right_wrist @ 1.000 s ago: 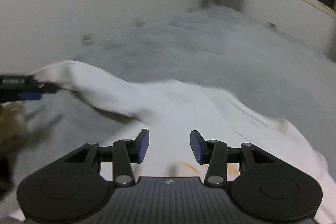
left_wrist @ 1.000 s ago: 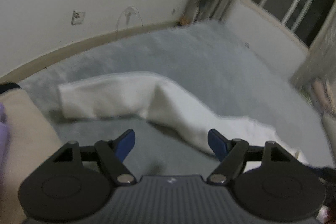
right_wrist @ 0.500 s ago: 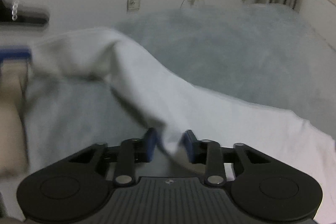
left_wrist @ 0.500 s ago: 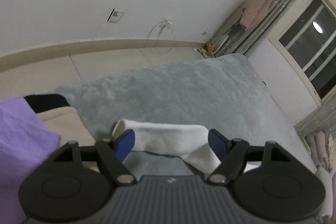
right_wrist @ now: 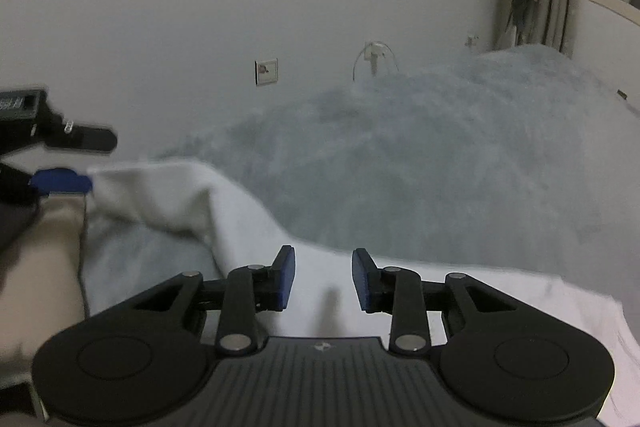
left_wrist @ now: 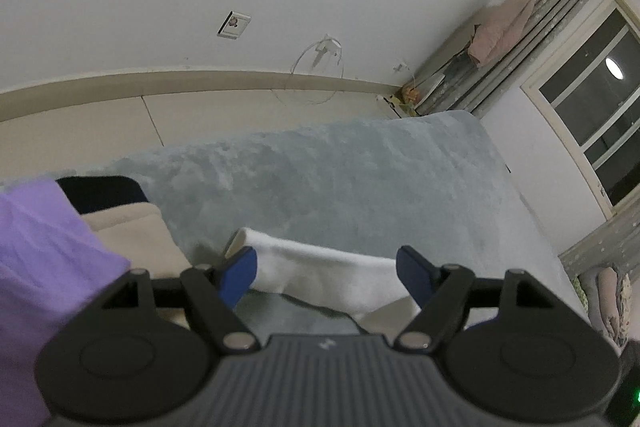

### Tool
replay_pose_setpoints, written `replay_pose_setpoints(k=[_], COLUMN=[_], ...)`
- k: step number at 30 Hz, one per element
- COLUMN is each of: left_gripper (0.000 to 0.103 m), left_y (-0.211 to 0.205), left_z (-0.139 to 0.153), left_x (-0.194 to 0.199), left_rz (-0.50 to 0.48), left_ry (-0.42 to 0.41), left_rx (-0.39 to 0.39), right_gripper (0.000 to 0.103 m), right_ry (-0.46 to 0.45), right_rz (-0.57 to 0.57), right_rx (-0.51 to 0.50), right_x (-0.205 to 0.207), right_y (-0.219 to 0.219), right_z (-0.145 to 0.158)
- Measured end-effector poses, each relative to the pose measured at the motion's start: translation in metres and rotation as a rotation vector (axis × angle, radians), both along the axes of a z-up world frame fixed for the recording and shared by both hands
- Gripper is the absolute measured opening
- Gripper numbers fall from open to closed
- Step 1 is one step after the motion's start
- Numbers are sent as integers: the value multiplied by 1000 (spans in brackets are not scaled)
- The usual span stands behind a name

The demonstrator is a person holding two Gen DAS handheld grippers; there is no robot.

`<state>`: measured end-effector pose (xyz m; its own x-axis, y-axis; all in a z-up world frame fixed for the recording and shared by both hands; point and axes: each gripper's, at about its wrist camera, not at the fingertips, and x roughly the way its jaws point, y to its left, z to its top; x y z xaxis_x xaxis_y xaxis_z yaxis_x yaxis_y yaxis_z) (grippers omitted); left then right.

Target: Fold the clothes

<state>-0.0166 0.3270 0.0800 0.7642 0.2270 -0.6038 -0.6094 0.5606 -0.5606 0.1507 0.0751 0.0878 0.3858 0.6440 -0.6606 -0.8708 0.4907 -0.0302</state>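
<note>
A white garment (right_wrist: 280, 247) lies partly folded on a grey fleece blanket (left_wrist: 360, 179), its folded edge now close in front of the left gripper (left_wrist: 327, 273); 1 second ago it stretched farther off across the blanket. The left gripper's 2 blue fingers stand wide apart, released, touching no cloth. A purple cloth (left_wrist: 44, 267) and a beige cloth (left_wrist: 132, 227) have come into view at its left. The right gripper (right_wrist: 324, 279) sits over the garment, its fingers narrower than before and gripping nothing, though 0.5 seconds ago cloth bunched between them.
</note>
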Motion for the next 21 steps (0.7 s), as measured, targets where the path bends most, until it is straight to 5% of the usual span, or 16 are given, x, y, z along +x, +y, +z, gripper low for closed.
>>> replay_pose_setpoints(k=[5,9,12,13,14,19,21], left_gripper=[75,75,75,75,75,75,75], left_y=[1,3,3,4,5,5,4], left_z=[-1,-2,-2,-2,-2,-3,-3], left_x=[0,-1,-1,-1,-1,-3,-3], left_rz=[6,8,8,8,8,14,14], left_ry=[0,1,0,-2,-3,-6,-5], left_rx=[-2,-6,-13,-16,-18,-23,-20], right_gripper=[41,51,39,20,12,11,28], right_ry=[-123,-192,-182,-151,-116,-135,-140], right_rz=[207,247,259,278,299,326,287], right_rx=[-75,-124,-121,-101,-91,-138,-92], right_x=[-25,-37,-39,-39,-39,-40,-36], right_y=[46,74,75,71,68,62,62], right_z=[-10,-30,-40,-39,-39,-38,-32])
